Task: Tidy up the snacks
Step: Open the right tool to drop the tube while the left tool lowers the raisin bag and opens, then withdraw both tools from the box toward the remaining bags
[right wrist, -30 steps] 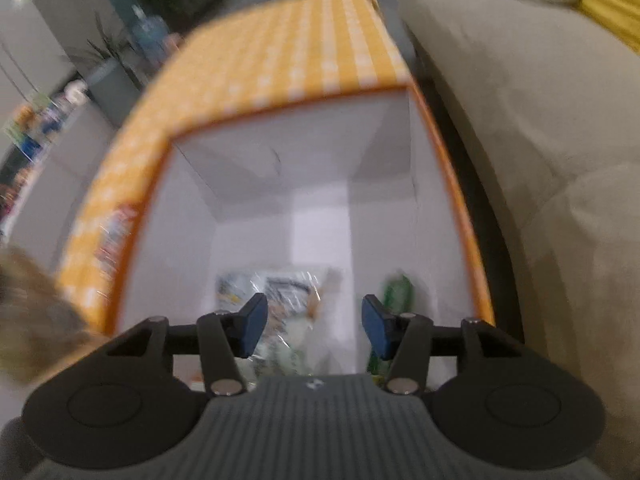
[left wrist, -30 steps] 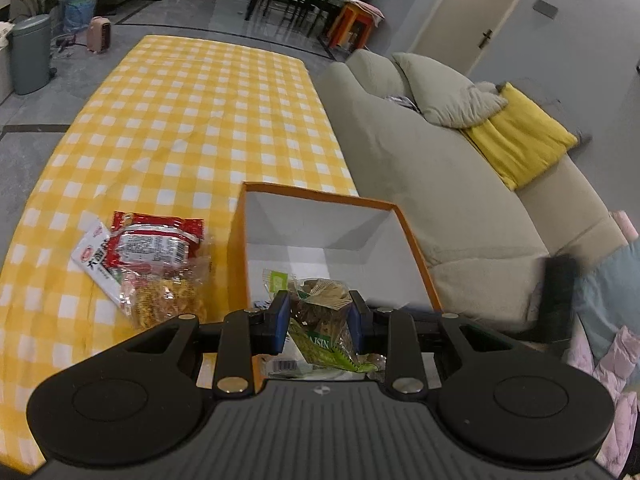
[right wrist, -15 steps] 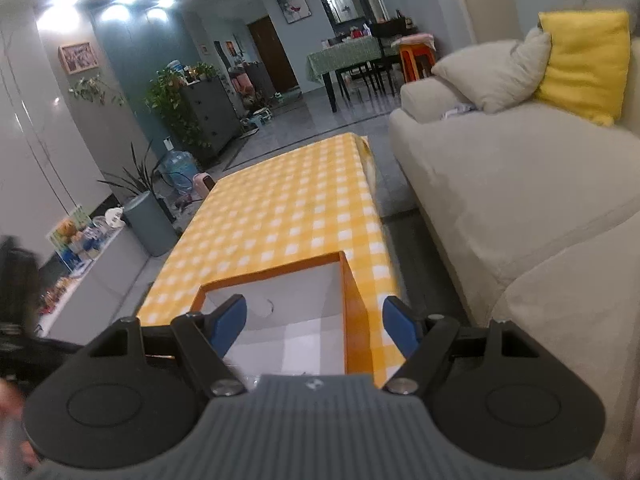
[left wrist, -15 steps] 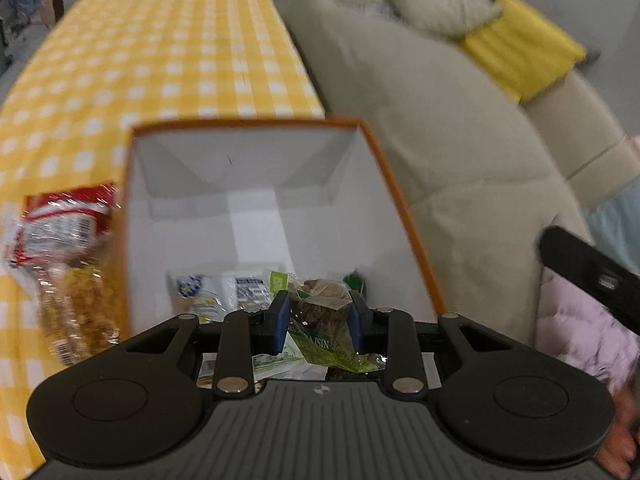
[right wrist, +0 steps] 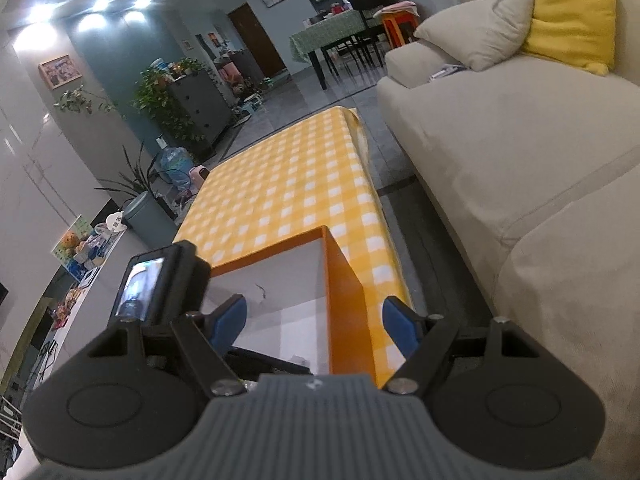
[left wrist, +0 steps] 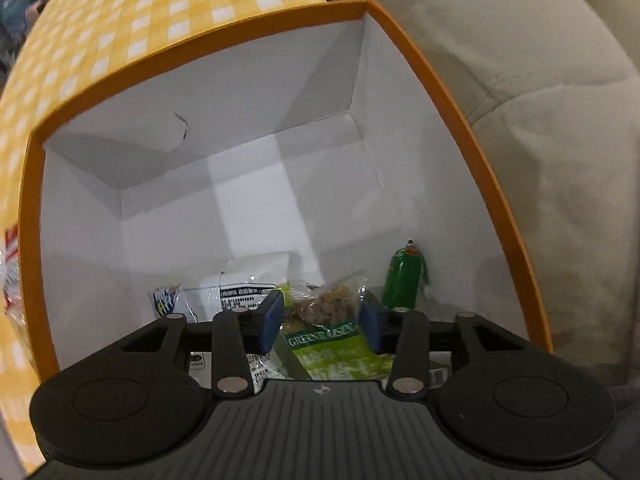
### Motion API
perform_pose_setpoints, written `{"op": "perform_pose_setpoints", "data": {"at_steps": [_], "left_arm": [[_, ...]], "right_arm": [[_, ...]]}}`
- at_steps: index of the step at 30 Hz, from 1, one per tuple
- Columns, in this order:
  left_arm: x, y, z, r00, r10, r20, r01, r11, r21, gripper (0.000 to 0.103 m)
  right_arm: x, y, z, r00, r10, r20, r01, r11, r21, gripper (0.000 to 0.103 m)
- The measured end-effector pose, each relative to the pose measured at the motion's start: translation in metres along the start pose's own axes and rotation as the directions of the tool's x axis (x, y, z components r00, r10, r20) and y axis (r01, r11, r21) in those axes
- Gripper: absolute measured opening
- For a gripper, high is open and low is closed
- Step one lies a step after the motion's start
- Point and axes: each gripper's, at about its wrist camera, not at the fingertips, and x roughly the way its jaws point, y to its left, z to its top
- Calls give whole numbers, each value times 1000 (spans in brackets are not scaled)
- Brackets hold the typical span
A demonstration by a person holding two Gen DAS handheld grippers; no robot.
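Note:
My left gripper (left wrist: 320, 320) is over the near end of an orange box (left wrist: 440, 92) with white inner walls. Its jaws stand apart with a green raisin packet (left wrist: 332, 320) between them; I cannot tell whether the pads touch it. A white snack bag (left wrist: 236, 288) and a small green packet (left wrist: 402, 280) lie on the box floor. My right gripper (right wrist: 316, 326) is open and empty, held above and behind the box (right wrist: 344, 308). The left gripper's camera (right wrist: 152, 280) shows in the right wrist view.
The box stands on a table with a yellow checked cloth (right wrist: 296, 184). A red snack packet (left wrist: 10, 276) lies left of the box. A beige sofa (right wrist: 520, 140) with a yellow cushion (right wrist: 568, 12) runs along the right.
My left gripper moved forward and down into the box and its jaws widened around the raisin packet. My right gripper rose out of the box and pulled back.

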Motion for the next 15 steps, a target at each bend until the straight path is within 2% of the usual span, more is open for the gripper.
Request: {"op": "perform_pose_setpoints", "data": {"at_steps": [2, 8, 15], "left_arm": [[-2, -3, -2, 1000, 7, 8, -7, 1000, 18, 56], [-26, 1, -20, 996, -54, 77, 55, 998, -4, 58], [-69, 8, -42, 987, -62, 148, 66, 997, -27, 60]], "right_arm": [[1, -3, 0, 1000, -6, -1, 6, 1000, 14, 74], [-1, -11, 1, 1000, -22, 0, 22, 998, 52, 74], [-8, -9, 2, 999, -41, 5, 40, 998, 47, 74]]}}
